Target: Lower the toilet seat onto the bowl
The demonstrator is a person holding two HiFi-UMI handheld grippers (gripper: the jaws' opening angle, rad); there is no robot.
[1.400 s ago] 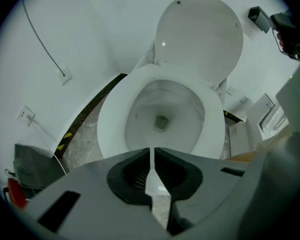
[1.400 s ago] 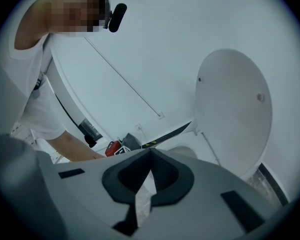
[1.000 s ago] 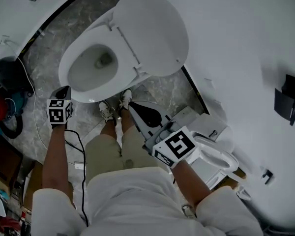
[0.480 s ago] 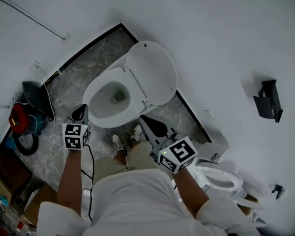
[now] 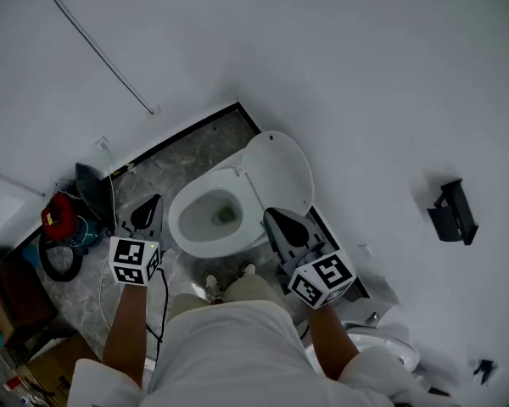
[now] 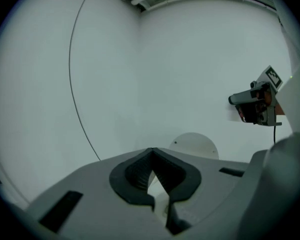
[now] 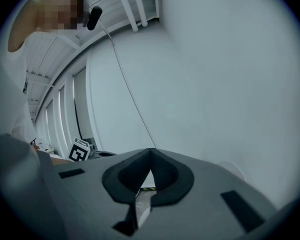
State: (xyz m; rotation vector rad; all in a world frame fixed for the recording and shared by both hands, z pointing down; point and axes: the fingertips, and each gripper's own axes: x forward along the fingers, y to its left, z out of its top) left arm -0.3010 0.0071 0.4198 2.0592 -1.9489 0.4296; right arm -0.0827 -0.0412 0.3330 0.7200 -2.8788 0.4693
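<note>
The white toilet bowl stands on the grey marbled floor against the wall. Its seat and lid are raised and lean back toward the wall; I cannot tell one from the other. My left gripper hangs left of the bowl, shut and empty. My right gripper hovers over the bowl's right side, below the raised lid, also shut with nothing in it. In the left gripper view the jaw tips meet, and the lid's rounded top shows just beyond. The right gripper view shows its tips together before the bare wall.
A thin cable runs down the wall. A red item and black bag lie at the left with looped cords. A black holder is mounted on the right wall. Another white seat-like fixture sits at the lower right.
Both grippers have risen, the left more than the right, and the toilet now looks smaller and farther below. Both stayed shut. The seat and lid have not moved.
</note>
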